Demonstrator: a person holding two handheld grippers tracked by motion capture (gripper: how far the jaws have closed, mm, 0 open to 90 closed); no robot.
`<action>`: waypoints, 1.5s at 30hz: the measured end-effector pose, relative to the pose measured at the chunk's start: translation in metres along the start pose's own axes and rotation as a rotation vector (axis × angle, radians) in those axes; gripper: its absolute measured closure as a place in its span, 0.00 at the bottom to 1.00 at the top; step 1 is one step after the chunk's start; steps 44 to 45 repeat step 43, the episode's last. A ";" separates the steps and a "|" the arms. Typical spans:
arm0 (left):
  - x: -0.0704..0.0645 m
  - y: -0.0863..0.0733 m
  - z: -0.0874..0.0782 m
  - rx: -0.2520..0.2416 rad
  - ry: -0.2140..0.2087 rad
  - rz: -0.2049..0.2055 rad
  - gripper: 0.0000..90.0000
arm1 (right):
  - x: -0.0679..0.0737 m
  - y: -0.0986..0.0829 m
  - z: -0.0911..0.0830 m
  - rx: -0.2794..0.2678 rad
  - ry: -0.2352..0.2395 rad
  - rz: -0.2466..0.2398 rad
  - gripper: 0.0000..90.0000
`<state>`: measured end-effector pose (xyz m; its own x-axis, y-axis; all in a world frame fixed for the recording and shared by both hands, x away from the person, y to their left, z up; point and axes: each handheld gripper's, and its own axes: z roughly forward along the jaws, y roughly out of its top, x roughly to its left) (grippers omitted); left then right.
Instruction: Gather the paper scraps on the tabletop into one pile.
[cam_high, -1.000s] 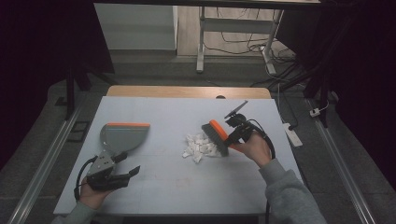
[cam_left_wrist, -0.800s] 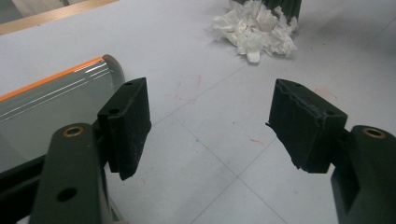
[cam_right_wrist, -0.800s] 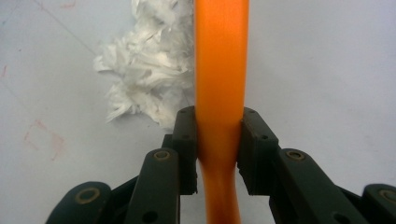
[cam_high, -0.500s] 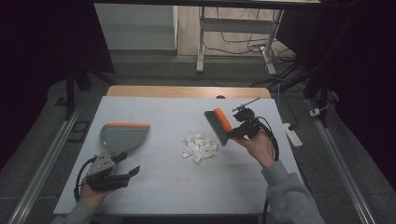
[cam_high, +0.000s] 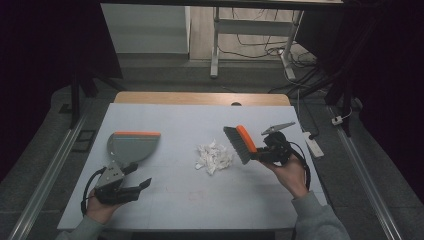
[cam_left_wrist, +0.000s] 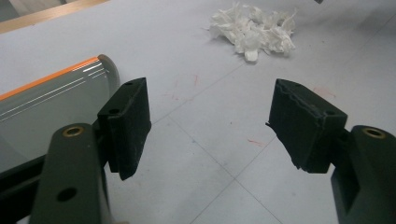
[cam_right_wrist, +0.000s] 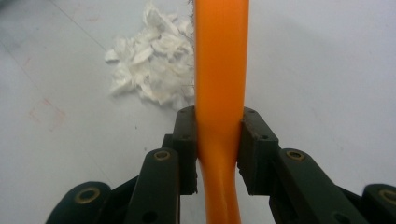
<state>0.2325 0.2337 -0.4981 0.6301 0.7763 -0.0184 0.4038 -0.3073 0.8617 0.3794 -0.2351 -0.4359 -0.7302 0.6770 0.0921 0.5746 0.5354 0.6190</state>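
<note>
The right gripper (cam_high: 264, 150), right of centre in the high view, has its fingers clamped on the orange handle of a grey-bristled hand brush (cam_high: 240, 143), held just right of a pile of white paper scraps (cam_high: 213, 157) at the middle of the pale grey bench (cam_high: 200, 200). The left gripper (cam_high: 131, 184), at lower left, rests with its fingers apart and empty, just below a grey plastic dustpan with an orange edge (cam_high: 132, 146).

We see the right gripper (cam_right_wrist: 218, 144) clamped on the orange brush handle (cam_right_wrist: 220, 70), one black jaw pressed against each side of it. The handle runs straight up from the jaws to the top edge. A pile of white paper scraps (cam_right_wrist: 152, 70) lies on the grey table surface (cam_right_wrist: 327, 70), just left of the handle.
</note>
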 end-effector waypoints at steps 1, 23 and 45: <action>0.000 0.000 0.000 0.002 -0.001 0.001 0.33 | 0.000 -0.004 -0.002 -0.005 -0.011 -0.012 0.78; 0.002 0.003 0.005 0.022 0.001 -0.005 0.33 | 0.001 -0.071 -0.039 -0.141 -0.095 -0.073 0.78; 0.004 0.003 0.006 0.026 -0.002 -0.013 0.33 | 0.002 -0.083 -0.043 -0.173 -0.111 -0.087 0.78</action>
